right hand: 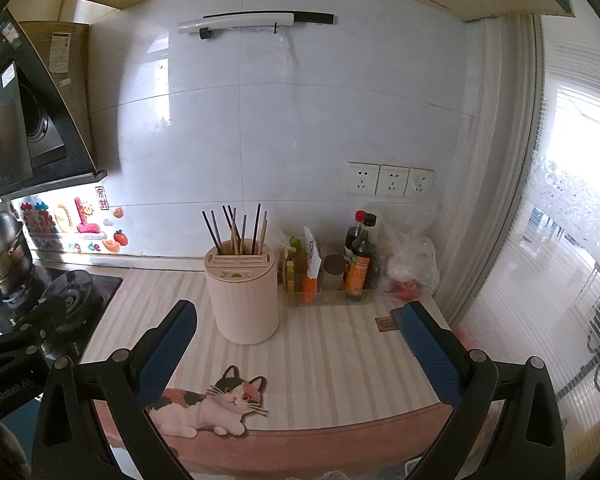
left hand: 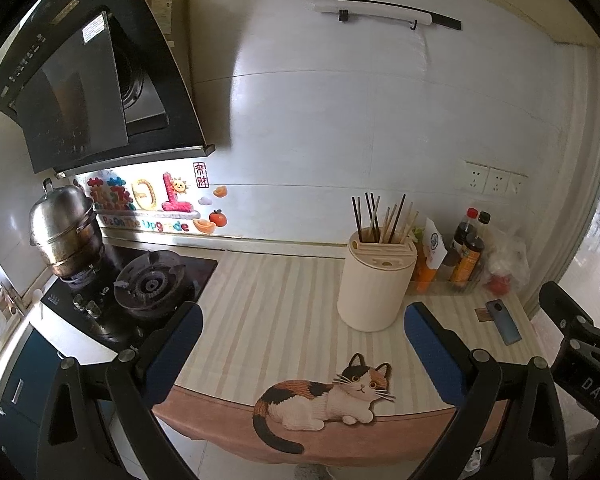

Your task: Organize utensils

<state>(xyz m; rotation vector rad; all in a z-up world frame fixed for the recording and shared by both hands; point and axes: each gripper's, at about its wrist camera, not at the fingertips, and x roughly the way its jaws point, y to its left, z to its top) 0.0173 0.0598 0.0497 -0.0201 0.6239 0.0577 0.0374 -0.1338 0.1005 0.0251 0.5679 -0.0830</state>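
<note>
A cream round utensil holder (left hand: 374, 288) stands on the striped counter mat (left hand: 268, 304), with several dark and light chopsticks (left hand: 380, 220) upright in its back slot. It also shows in the right wrist view (right hand: 244, 296), with the chopsticks (right hand: 240, 230). My left gripper (left hand: 304, 316) is open and empty, held above the mat's front, short of the holder. My right gripper (right hand: 296, 312) is open and empty, just in front of the holder. The right gripper's body shows at the right edge of the left wrist view (left hand: 580, 332).
A gas stove (left hand: 148, 288) with a steel steamer pot (left hand: 66, 228) is at the left under a black range hood (left hand: 84, 80). A clear tray of sauce bottles (right hand: 360, 260), a plastic bag (right hand: 412, 264) and a phone (left hand: 504, 322) sit at the right. A wall rack (right hand: 256, 22) hangs above.
</note>
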